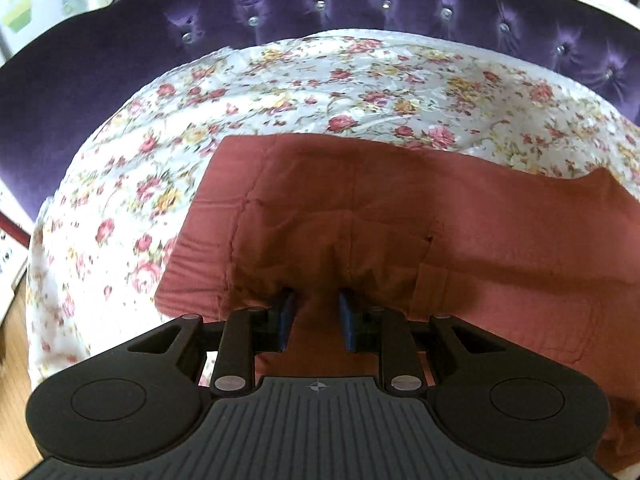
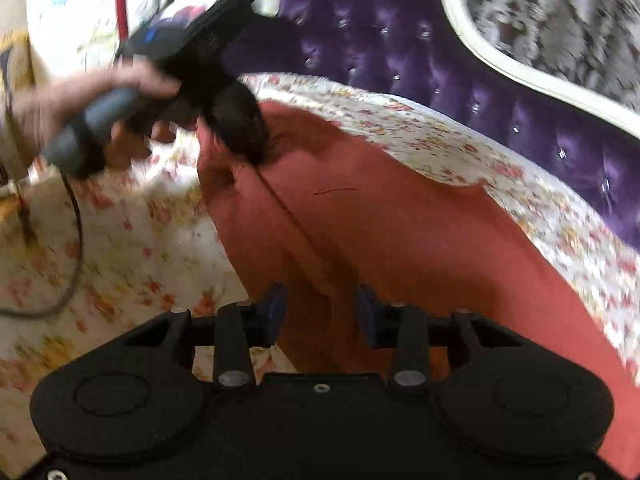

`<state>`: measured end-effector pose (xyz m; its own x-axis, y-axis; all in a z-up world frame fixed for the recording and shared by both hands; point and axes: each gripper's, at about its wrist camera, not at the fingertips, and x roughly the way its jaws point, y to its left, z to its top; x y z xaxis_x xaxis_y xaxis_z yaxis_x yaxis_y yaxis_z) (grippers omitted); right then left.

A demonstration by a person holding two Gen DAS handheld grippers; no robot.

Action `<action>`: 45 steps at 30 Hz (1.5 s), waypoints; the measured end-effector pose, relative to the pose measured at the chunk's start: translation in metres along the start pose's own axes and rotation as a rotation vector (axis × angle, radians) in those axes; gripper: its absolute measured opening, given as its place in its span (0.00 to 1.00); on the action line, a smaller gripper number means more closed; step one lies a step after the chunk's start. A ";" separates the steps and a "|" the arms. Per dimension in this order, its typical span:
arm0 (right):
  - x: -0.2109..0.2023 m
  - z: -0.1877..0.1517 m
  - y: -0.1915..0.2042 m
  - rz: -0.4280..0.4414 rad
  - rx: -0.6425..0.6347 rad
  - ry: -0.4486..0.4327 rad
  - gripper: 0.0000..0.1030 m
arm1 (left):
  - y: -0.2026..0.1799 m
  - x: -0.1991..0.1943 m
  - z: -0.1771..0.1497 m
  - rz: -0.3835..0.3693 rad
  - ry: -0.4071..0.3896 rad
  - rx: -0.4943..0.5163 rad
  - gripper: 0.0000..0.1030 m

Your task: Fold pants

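Note:
Rust-red pants (image 1: 400, 208) lie spread on a floral bedsheet (image 1: 280, 76). My left gripper (image 1: 316, 300) is at the pants' near edge, its blue fingers (image 1: 286, 312) a short gap apart with a bunched fold of cloth over and between the tips. In the right wrist view the pants (image 2: 400, 232) run away from me. My right gripper (image 2: 322, 304) has its blue fingers (image 2: 274, 308) apart, with pants cloth lying between them. The left gripper (image 2: 236, 120), held by a hand, presses on the pants' far end there.
A purple tufted headboard (image 1: 360, 0) with a white frame (image 2: 520, 68) borders the bed's far side. A black cable (image 2: 76, 240) hangs from the left gripper's handle over the sheet. Wood floor (image 1: 12, 340) shows at the left edge.

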<state>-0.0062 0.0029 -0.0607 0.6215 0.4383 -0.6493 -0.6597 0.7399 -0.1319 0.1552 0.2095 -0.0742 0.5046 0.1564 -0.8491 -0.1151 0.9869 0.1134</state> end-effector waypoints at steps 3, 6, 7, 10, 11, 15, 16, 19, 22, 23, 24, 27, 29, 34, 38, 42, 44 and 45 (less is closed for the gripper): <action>0.008 -0.002 0.008 -0.011 -0.059 0.016 0.35 | 0.002 0.002 -0.001 -0.002 -0.004 0.021 0.23; 0.016 -0.002 0.008 -0.038 -0.062 0.029 0.11 | 0.000 0.003 0.001 0.001 0.000 0.040 0.23; 0.015 -0.001 0.006 -0.031 -0.045 0.028 0.10 | 0.000 0.002 0.003 0.001 0.004 0.054 0.23; -0.001 0.002 0.005 0.028 -0.018 0.002 0.09 | 0.005 -0.011 0.006 -0.003 0.000 0.089 0.23; -0.007 0.001 0.009 0.047 -0.030 0.000 0.09 | 0.009 -0.018 0.006 0.001 -0.016 0.093 0.23; 0.004 -0.014 0.024 0.063 -0.082 0.062 0.10 | 0.018 -0.036 0.005 0.045 -0.056 0.085 0.23; 0.011 -0.015 0.026 0.062 -0.080 0.079 0.10 | 0.018 -0.038 0.004 0.041 -0.055 0.078 0.24; 0.016 -0.016 0.026 0.069 -0.062 0.089 0.16 | 0.012 -0.041 -0.001 0.011 -0.058 0.074 0.23; 0.011 -0.015 0.021 0.099 -0.046 0.077 0.21 | 0.000 -0.041 -0.014 -0.046 -0.077 0.096 0.24; 0.007 -0.015 0.018 0.110 -0.033 0.072 0.21 | -0.005 -0.035 -0.019 -0.050 -0.055 0.119 0.24; 0.003 -0.015 0.015 0.125 -0.015 0.071 0.21 | -0.009 -0.027 -0.023 -0.034 -0.017 0.145 0.24; -0.014 -0.010 -0.005 0.163 0.069 0.035 0.20 | -0.012 -0.020 -0.035 0.015 -0.014 0.190 0.26; -0.023 -0.003 -0.029 0.143 0.150 0.002 0.20 | -0.013 -0.025 -0.034 0.038 -0.010 0.189 0.25; -0.014 0.018 -0.092 0.000 0.269 -0.097 0.33 | -0.016 -0.043 -0.020 -0.008 -0.076 0.101 0.25; 0.021 0.034 -0.133 -0.040 0.339 -0.126 0.53 | -0.034 -0.036 -0.015 -0.064 -0.067 0.089 0.25; 0.061 0.047 -0.152 -0.059 0.302 -0.080 0.53 | -0.048 -0.020 -0.028 -0.039 -0.041 0.130 0.25; 0.073 0.048 -0.151 -0.040 0.272 -0.059 0.53 | -0.050 -0.021 -0.032 -0.030 -0.063 0.141 0.25; 0.077 0.047 -0.150 -0.029 0.255 -0.051 0.52 | -0.049 -0.021 -0.033 -0.030 -0.063 0.139 0.25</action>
<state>0.1606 -0.0503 -0.0562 0.6632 0.4357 -0.6086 -0.5178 0.8542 0.0472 0.1221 0.1561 -0.0788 0.5595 0.1243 -0.8194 0.0186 0.9866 0.1624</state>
